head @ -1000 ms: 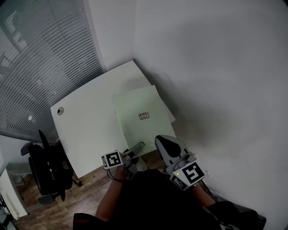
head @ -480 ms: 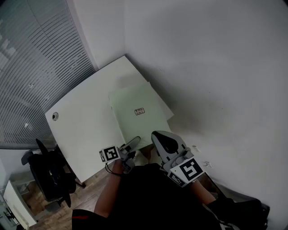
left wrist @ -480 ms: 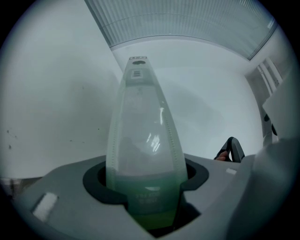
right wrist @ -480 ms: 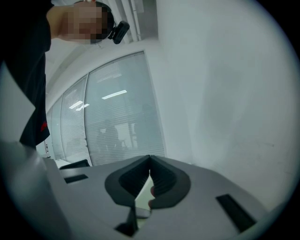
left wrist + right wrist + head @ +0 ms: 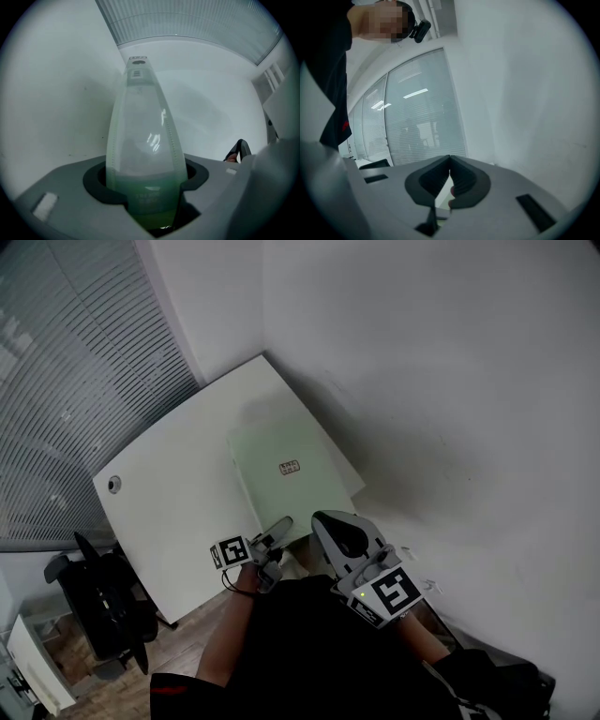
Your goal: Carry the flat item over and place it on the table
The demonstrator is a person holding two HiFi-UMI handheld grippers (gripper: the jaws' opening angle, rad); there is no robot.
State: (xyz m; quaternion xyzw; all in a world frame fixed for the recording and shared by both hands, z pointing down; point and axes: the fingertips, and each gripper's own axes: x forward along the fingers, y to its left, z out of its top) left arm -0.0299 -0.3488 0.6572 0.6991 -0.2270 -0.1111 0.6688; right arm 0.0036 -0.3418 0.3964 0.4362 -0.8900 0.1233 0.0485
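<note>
Where the near end of the pale green flat item (image 5: 140, 131) enters the left tool (image 5: 146, 187), it is clamped between jaws set fairly wide. The right tool (image 5: 450, 161) is held just beside it, its jaws closed tip to tip with nothing gripped. Beyond the tools, the item is stretched out over the right part of the white counter (image 5: 178, 484), close to the wall (image 5: 422, 381). Whether it rests on the counter cannot be told.
</note>
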